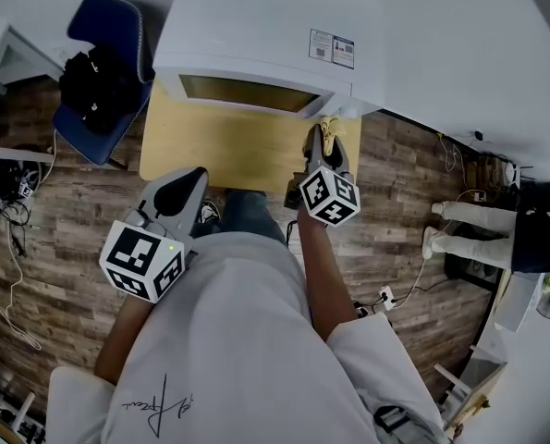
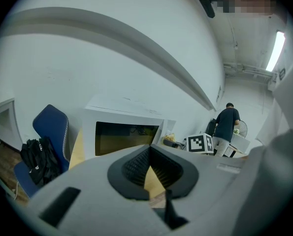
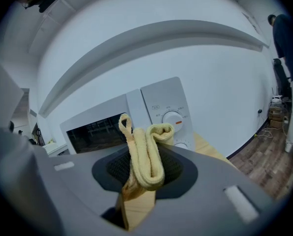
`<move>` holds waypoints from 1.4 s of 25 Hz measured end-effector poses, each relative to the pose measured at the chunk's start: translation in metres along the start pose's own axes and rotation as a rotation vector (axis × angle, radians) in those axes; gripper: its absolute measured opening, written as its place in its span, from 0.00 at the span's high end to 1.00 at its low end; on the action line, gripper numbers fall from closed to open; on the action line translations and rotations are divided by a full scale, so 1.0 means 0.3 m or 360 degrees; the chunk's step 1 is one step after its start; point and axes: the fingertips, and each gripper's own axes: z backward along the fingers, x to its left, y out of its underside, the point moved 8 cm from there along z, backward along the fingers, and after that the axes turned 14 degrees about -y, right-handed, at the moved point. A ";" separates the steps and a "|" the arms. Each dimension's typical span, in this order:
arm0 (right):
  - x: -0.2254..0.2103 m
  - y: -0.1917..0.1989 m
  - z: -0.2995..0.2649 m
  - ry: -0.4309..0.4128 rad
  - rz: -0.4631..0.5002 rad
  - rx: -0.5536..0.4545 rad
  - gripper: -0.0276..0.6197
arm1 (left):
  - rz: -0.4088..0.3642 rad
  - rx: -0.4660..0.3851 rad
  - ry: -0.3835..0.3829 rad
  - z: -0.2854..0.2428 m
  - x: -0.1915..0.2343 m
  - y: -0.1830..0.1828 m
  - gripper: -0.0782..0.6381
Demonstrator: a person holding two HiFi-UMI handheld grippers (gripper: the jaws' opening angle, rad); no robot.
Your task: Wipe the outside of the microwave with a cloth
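Cloth (image 3: 145,154), pale yellow terry folded into thick looped bands, is clamped between the jaws of the right gripper (image 1: 328,144). It is close before the control dials of the white microwave (image 1: 256,44), above the right edge of the wooden table (image 1: 210,146). The left gripper (image 2: 150,167) hangs by the table's near edge, its jaws together on nothing.

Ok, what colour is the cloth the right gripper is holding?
Pale yellow. The cloth shows best in the right gripper view.
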 end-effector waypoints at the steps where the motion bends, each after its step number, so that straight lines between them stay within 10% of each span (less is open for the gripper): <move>1: 0.016 0.003 -0.002 -0.0026 0.0013 0.0007 0.77 | -0.0005 -0.0002 0.0001 0.001 -0.001 -0.001 0.90; 35: 0.294 0.081 -0.268 -0.0244 0.0013 0.0197 0.77 | 0.0069 0.0038 -0.0199 0.126 0.063 0.069 0.90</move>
